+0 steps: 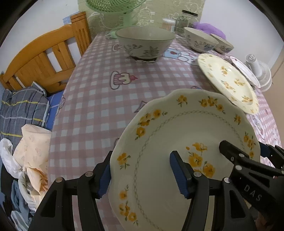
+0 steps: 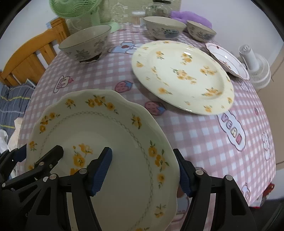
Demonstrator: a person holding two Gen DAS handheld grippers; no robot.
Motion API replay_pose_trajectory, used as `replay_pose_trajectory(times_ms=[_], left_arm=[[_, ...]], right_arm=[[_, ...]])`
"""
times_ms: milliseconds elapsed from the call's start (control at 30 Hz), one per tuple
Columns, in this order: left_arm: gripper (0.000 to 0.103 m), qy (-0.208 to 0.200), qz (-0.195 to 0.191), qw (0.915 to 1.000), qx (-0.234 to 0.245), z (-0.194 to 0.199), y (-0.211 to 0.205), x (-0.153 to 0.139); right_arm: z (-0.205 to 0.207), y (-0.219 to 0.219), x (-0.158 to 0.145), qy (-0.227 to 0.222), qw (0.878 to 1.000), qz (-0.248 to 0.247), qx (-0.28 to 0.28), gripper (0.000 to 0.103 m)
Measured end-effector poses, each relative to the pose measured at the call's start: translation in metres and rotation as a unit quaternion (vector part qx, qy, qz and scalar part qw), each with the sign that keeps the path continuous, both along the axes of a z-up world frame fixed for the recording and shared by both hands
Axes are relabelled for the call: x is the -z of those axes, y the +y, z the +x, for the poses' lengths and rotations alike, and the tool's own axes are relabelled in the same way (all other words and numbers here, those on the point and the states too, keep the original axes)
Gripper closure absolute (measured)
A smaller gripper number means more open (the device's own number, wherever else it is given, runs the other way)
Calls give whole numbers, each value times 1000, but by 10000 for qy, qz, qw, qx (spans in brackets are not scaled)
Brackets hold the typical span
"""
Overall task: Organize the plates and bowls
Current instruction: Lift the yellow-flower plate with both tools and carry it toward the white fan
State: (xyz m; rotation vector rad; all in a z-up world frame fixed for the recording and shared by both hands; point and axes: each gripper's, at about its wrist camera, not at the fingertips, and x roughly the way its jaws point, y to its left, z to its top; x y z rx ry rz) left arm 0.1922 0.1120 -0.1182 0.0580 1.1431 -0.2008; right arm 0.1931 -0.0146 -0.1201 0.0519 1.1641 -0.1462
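A scalloped cream plate with yellow flowers [image 1: 166, 135] is held above the near edge of the table by both grippers. My left gripper [image 1: 142, 176] has one finger under the plate's left rim and one on its face. My right gripper [image 2: 143, 170] grips the plate [image 2: 99, 135] at its right rim the same way. A large round cream plate with yellow flowers [image 2: 184, 74] lies flat on the table beyond. A small pink-rimmed plate [image 2: 227, 60] lies at the right. A grey-patterned bowl [image 1: 145, 41] stands at the back left, and two blue-flowered bowls [image 2: 164, 28] stand at the back.
The table has a pink checked cloth [image 1: 99, 92]. A green fan [image 2: 78, 10], jars [image 1: 186, 21] and a purple item [image 2: 191, 16] stand at the back. A white fan [image 2: 255, 67] is off the right edge. A wooden bed frame [image 1: 40, 58] with bedding [image 1: 21, 110] is left.
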Motion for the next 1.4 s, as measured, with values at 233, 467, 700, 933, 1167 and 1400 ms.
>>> replay_pose_trajectory(times_ms=[233,467,700,933,1167,1400], left_arm=[[41,-166,-42,9997,173,-6,-15,-16],[41,-243,34,9989,393,-11,-47,-19],[41,-313,76,9987,385,-15,-90,-26],[41,-345,18,9987,376,-16,-137,-32],[41,-280,-25,9986,445,-17,-190,-28],[41,-182,8,9984,535,-16,-240,-16]], right_arm=[[-11,-14,-19,-212,9996,-45,157,32],[-22,-46,-23,-404,9984,56,385,32],[-28,-85,-30,-499,9979,88,405,32],[-30,-136,-40,-512,9980,44,370,32],[-35,-188,-39,-428,9981,-9,435,32],[-37,-243,-33,-329,9980,-19,547,32]])
